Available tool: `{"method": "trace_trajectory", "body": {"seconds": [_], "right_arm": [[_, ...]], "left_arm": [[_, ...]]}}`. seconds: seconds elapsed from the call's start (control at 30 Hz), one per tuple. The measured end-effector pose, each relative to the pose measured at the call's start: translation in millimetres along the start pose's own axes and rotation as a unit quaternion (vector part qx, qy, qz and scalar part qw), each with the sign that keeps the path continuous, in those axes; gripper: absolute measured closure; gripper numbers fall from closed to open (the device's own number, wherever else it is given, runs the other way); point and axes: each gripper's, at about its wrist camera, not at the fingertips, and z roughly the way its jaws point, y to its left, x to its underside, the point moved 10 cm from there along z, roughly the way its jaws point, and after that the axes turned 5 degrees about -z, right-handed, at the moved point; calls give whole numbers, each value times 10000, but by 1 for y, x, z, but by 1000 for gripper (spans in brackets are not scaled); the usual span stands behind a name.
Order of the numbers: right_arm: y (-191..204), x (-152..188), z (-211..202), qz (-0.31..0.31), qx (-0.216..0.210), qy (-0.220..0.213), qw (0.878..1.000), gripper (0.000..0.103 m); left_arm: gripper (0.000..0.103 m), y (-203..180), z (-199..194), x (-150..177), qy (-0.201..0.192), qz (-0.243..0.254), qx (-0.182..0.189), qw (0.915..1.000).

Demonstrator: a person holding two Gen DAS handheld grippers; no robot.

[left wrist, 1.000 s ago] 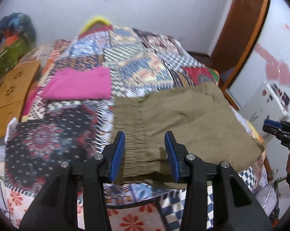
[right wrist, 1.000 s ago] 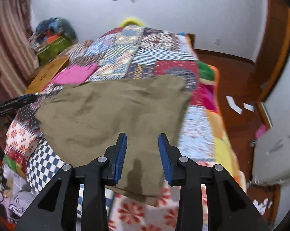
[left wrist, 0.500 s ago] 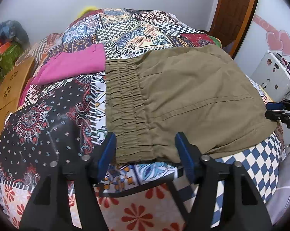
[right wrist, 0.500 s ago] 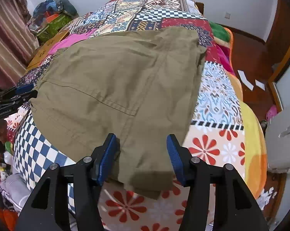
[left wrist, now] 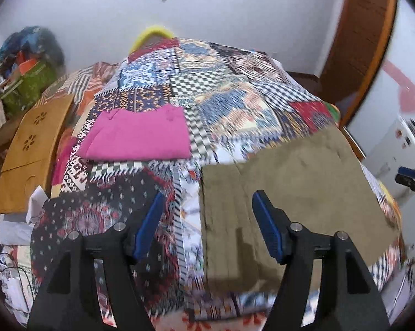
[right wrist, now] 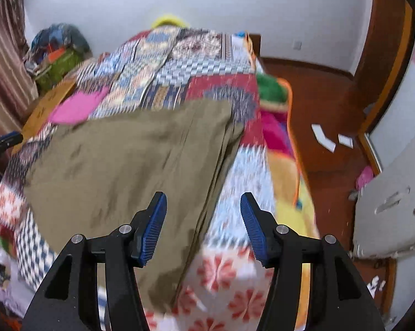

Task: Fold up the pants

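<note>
Olive pants (left wrist: 295, 190) lie folded flat on the patchwork bedspread (left wrist: 207, 104) at the near edge of the bed. They also show in the right wrist view (right wrist: 119, 171). My left gripper (left wrist: 207, 220) is open and empty above the pants' left edge, where the waistband lies. My right gripper (right wrist: 203, 220) is open and empty above the pants' right edge, which hangs over the bed's front. The right gripper's tip shows at the right edge of the left wrist view (left wrist: 412, 180). The left gripper's tip shows at the left edge of the right wrist view (right wrist: 3, 142).
A folded pink garment (left wrist: 135, 135) lies on the bed behind and left of the pants. A wooden board (left wrist: 31, 149) lies along the bed's left side. A green bag (left wrist: 28, 82) stands by the wall. White furniture (right wrist: 392, 198) stands on the floor at right.
Both grippers have opened wider and pulled back and up from the pants. Both views have tilted upward and are blurred by motion. The pants stay flat on the bed.
</note>
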Motion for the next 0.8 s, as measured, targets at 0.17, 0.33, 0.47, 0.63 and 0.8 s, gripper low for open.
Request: {"method": "trace_trajectory", "body": {"seconds": [0.17, 0.33, 0.47, 0.63, 0.8], "right_arm": [[-17, -39, 35, 165, 148, -139, 9997, 51], [-31, -64, 74, 457, 22, -28, 9989, 51], [-38, -71, 105, 589, -85, 159, 9981, 51], [-37, -69, 139, 618, -238, 454, 9968, 51], [-31, -64, 152, 625, -473, 556, 9954, 56]], "left_arm": [[43, 2, 47, -22, 149, -85, -150, 9997], [49, 0, 88, -21, 422, -187, -45, 9989], [49, -1, 113, -11, 672, -259, 131, 9973], [49, -5, 124, -7, 762, -322, 339, 9960], [49, -9, 130, -2, 935, -581, 680, 9916]]}}
